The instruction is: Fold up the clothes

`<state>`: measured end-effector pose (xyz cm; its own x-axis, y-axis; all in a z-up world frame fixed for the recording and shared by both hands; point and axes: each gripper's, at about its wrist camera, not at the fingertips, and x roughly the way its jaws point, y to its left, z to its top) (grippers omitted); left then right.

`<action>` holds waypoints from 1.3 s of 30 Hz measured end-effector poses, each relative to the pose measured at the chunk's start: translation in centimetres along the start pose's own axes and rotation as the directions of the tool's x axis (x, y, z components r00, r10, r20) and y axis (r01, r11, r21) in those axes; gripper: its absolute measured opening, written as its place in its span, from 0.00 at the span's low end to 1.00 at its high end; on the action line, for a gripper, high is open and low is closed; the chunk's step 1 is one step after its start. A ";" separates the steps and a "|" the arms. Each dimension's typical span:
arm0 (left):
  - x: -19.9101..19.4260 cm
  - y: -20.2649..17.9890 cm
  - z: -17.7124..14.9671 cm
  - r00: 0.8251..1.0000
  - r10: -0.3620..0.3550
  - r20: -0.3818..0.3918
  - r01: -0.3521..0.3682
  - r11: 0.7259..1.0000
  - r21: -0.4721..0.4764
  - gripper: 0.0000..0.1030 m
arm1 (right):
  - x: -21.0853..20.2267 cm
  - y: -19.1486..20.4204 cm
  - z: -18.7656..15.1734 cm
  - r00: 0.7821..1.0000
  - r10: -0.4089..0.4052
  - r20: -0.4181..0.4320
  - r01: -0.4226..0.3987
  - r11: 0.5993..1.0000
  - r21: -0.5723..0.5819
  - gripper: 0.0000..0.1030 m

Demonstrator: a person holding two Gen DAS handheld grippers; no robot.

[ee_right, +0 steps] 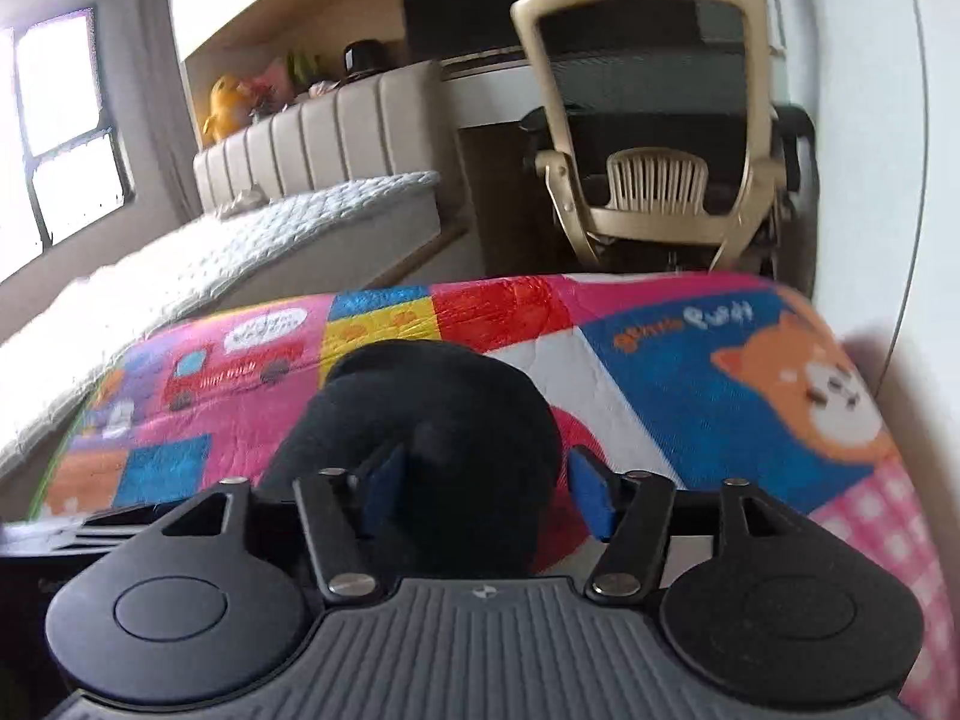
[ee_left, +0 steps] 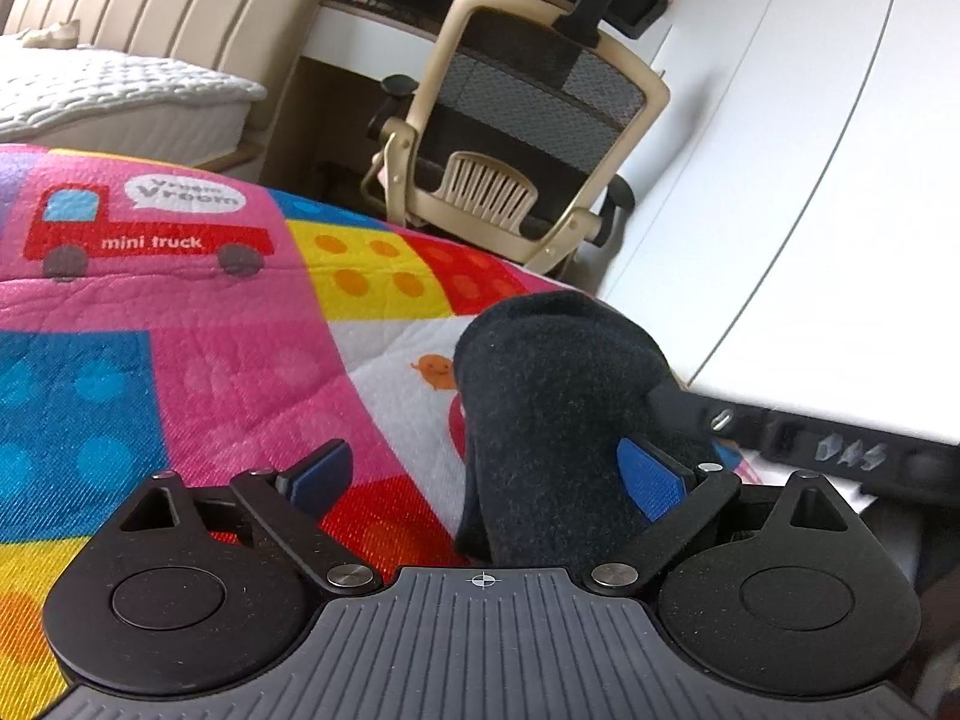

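A black knitted garment [ee_left: 552, 408] lies bunched on a colourful quilted mat [ee_left: 180, 312]. My left gripper [ee_left: 486, 474] is open, its blue pads wide apart; the garment sits against the right pad [ee_left: 651, 477] and the left pad [ee_left: 321, 474] is clear of it. In the right wrist view the same black garment [ee_right: 444, 420] lies between the blue pads of my right gripper [ee_right: 480, 492], which are spread around it and look open. The right gripper's body [ee_left: 852, 450] shows at the left view's right edge.
A beige mesh office chair [ee_left: 516, 120] stands beyond the mat's far edge, in front of a desk. A bed with a white cover [ee_right: 228, 240] and padded headboard is at the left. A white wall or wardrobe [ee_left: 810, 150] runs along the right.
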<state>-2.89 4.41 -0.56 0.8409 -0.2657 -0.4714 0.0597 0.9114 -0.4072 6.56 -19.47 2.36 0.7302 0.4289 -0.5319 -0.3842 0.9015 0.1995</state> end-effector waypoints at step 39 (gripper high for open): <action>-2.9 -6.6 3.2 0.997 -0.065 0.039 0.056 0.980 0.193 0.57 | -8.6 -2.1 -8.7 0.994 -0.069 0.080 0.060 0.993 0.102 1.00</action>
<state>-4.05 0.21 5.98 0.8556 -0.3118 -0.4132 0.2093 0.9385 -0.2748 -3.77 -25.58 -0.64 0.7979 0.3691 -0.4765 -0.2795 0.9270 0.2500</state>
